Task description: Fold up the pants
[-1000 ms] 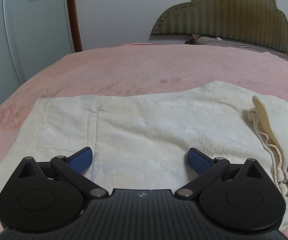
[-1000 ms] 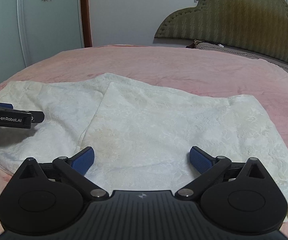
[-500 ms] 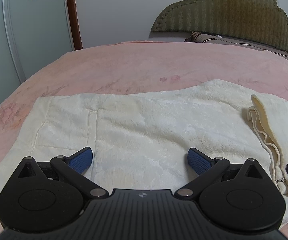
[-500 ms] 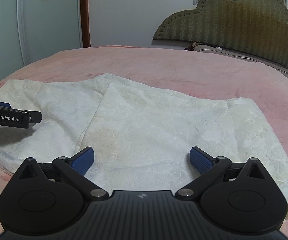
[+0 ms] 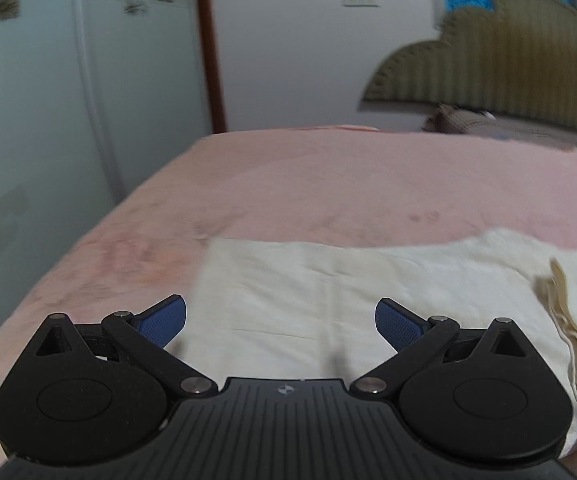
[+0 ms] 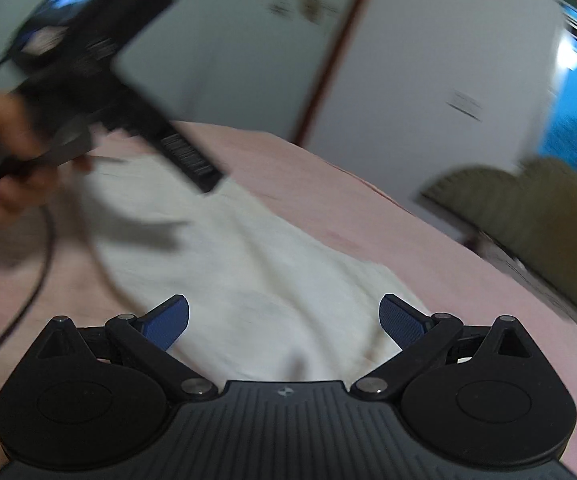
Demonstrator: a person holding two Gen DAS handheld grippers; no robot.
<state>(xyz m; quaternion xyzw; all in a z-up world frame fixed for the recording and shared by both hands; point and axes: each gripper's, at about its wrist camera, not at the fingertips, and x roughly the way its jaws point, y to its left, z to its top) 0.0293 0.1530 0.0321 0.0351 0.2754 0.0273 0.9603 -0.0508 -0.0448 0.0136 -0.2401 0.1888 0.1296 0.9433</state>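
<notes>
Lying flat on a pink bed (image 5: 328,184), one pair of cream pants (image 5: 328,292) is seen below the left gripper (image 5: 280,318), whose two blue-padded fingers (image 5: 164,318) are spread wide with nothing between them. The fabric is lightly textured and soft, with a straight hem edge at 10 o'clock and a bunched, folded edge (image 5: 564,320) at 3 o'clock. Bare bedspread is left open from 9 to 1 o'clock, out to the rounded edge of the bed. A scalloped olive headboard (image 5: 508,64) is seen at 2 o'clock, and a pale wardrobe door (image 5: 48,120) at 10 o'clock.

In the tilted, blurred right wrist view, the right gripper (image 6: 284,318) is likewise shown with two blue fingers (image 6: 168,320) set wide and empty over the pants (image 6: 248,272), which run from 10 o'clock down to 6 o'clock. The other black tool is seen at 10 o'clock, gripped by a hand (image 6: 4,152), with a dark cable (image 6: 28,304) trailing across the bed at 9 o'clock. Open pink bedspread is seen at 3 o'clock.
</notes>
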